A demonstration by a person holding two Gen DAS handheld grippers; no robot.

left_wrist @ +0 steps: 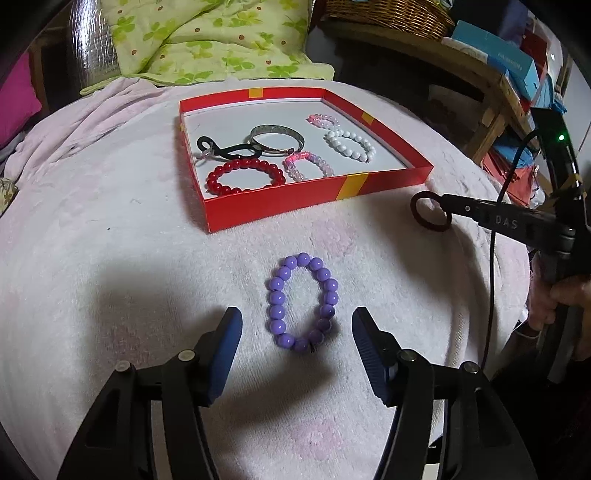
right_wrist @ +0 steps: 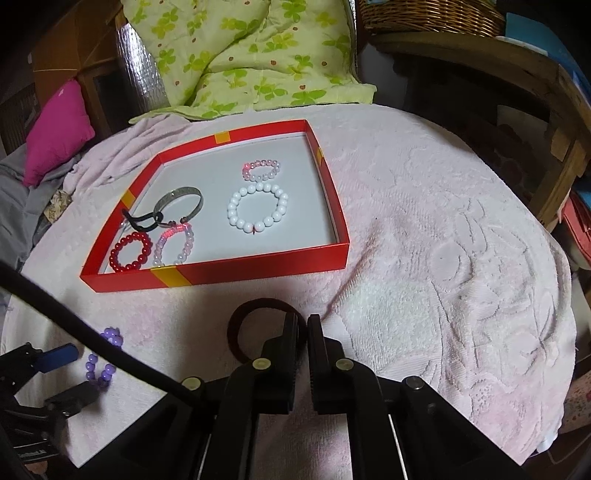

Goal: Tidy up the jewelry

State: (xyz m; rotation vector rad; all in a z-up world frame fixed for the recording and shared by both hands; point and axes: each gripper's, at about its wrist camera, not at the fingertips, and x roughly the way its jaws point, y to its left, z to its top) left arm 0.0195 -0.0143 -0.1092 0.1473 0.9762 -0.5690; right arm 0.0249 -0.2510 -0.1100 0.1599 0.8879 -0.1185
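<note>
A purple bead bracelet (left_wrist: 277, 295) lies flat on the pink towel between the fingers of my left gripper (left_wrist: 296, 314), which is open, its blue pads clear of the beads. My right gripper (right_wrist: 302, 321) is shut on a dark maroon hair ring (right_wrist: 266, 303), held just above the towel in front of the red box (right_wrist: 258, 267). From the left wrist view that ring (left_wrist: 415, 214) hangs off the right gripper's tips (left_wrist: 443, 201), near the box's right front corner. The red box (left_wrist: 280, 201) holds red (left_wrist: 218, 177), white (left_wrist: 332, 138) and pink (left_wrist: 308, 155) bead bracelets and a silver bangle (left_wrist: 258, 133).
A pink towel (left_wrist: 110, 240) covers the surface. A green floral quilt (left_wrist: 207, 44) lies behind the box, a magenta cushion (right_wrist: 59, 129) at the far left. A wicker basket (left_wrist: 388, 14) sits on a wooden shelf at the right. A hand (left_wrist: 565, 295) grips the right tool.
</note>
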